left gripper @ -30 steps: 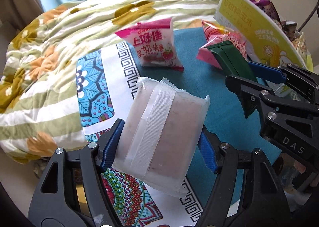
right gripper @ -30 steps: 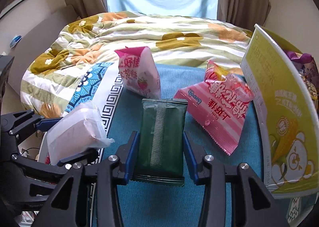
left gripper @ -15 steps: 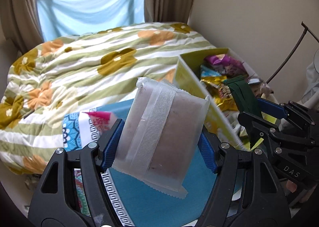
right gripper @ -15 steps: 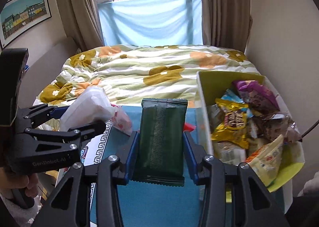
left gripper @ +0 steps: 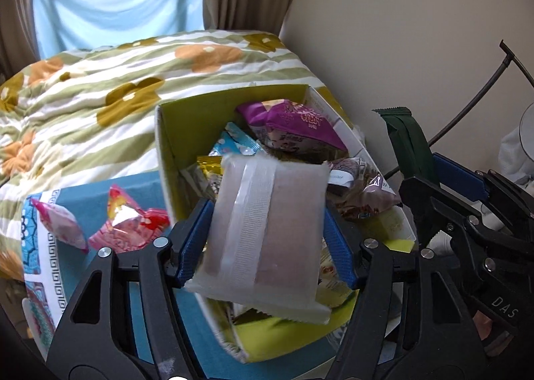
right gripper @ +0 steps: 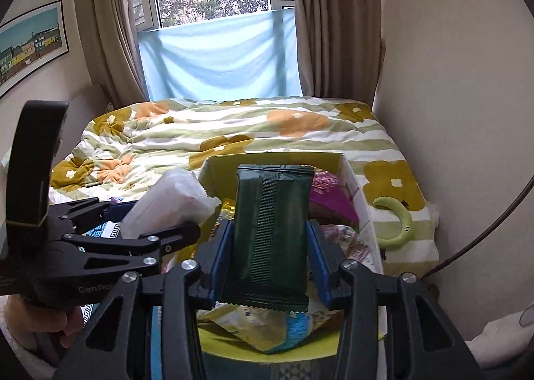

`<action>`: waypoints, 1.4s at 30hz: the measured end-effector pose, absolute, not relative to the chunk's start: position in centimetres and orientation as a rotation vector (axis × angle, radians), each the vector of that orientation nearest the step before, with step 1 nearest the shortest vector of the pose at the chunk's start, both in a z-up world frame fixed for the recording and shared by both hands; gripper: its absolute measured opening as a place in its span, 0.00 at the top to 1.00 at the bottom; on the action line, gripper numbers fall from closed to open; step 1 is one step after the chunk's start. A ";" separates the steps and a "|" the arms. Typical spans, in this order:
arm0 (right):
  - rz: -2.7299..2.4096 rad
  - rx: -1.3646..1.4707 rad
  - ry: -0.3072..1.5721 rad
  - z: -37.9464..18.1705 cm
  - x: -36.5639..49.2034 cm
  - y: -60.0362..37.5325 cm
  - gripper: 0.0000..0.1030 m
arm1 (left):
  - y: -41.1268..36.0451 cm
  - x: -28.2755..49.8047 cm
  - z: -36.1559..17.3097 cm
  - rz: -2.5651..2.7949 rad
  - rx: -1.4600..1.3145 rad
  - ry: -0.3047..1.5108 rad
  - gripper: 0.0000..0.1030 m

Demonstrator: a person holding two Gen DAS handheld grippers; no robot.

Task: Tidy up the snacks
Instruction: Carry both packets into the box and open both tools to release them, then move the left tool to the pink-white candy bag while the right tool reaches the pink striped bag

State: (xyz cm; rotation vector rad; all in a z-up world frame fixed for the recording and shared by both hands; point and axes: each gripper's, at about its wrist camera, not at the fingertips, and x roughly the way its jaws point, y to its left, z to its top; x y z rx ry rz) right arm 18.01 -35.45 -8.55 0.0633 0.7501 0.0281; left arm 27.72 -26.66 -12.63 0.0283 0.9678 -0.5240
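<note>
My left gripper [left gripper: 267, 239] is shut on a translucent white snack packet [left gripper: 267, 229] and holds it over the yellow-green snack box [left gripper: 173, 133]. My right gripper [right gripper: 270, 253] is shut on a dark green snack packet [right gripper: 272, 233], also above the box [right gripper: 227, 163]. The box holds several snacks, among them a purple bag [left gripper: 293, 126]. The right gripper with the green packet [left gripper: 407, 143] shows at the right of the left wrist view. The left gripper with the white packet [right gripper: 173, 203] shows at the left of the right wrist view.
Two pink snack bags [left gripper: 126, 223] lie on the blue patterned cloth [left gripper: 93, 189] left of the box. The box stands on a bed with a floral quilt [right gripper: 233, 126]. A green curved object [right gripper: 397, 223] lies on the quilt right of the box. A wall is close on the right.
Both grippers have lifted and swung right with their packets, from over the blue cloth to above the open box. The pink bags are now off to the left.
</note>
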 end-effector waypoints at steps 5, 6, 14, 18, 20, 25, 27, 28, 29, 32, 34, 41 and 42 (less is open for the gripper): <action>0.069 0.062 0.776 -9.4 18.5 -38.1 0.61 | -28.3 28.1 -14.8 -0.473 -0.025 1.030 0.60; 0.081 0.070 0.785 -9.7 18.7 -38.4 0.61 | -28.0 28.0 -15.0 -0.466 -0.045 1.041 0.53; 0.183 0.095 0.824 -10.5 20.2 -39.6 0.61 | -24.3 26.3 -14.3 -0.353 -0.075 0.997 0.01; 0.249 0.086 0.835 -10.9 21.5 -39.1 0.61 | -22.6 25.3 -13.9 -0.282 -0.038 0.986 0.01; 0.277 0.085 0.839 -11.0 22.1 -38.5 0.61 | -21.9 24.8 -13.7 -0.254 -0.029 0.978 0.01; 0.330 0.077 0.867 -11.6 24.1 -37.2 0.61 | -19.5 23.9 -13.4 -0.192 -0.035 0.976 0.01; 0.330 0.085 0.870 -11.9 24.7 -36.9 0.61 | -18.6 23.5 -13.4 -0.168 -0.044 0.980 0.01; 0.326 0.089 0.868 -12.1 24.9 -36.8 0.61 | -18.1 23.3 -13.5 -0.160 -0.052 0.982 0.01; 0.319 0.090 0.865 -12.3 25.0 -36.7 0.58 | -17.6 23.0 -13.5 -0.153 -0.058 0.983 0.01; 0.302 0.100 0.848 -12.5 24.5 -36.7 0.12 | -16.5 22.2 -13.6 -0.130 -0.062 0.983 0.01; 0.313 0.108 0.820 -12.4 23.6 -36.8 0.00 | -16.0 21.6 -13.8 -0.116 -0.059 0.983 0.01; 0.316 0.091 0.799 -12.2 21.2 -36.5 0.00 | -14.4 19.9 -14.3 -0.105 -0.084 0.982 0.01; 0.318 0.091 0.800 -12.1 20.9 -36.5 0.00 | -14.1 19.7 -14.1 -0.101 -0.086 0.976 0.01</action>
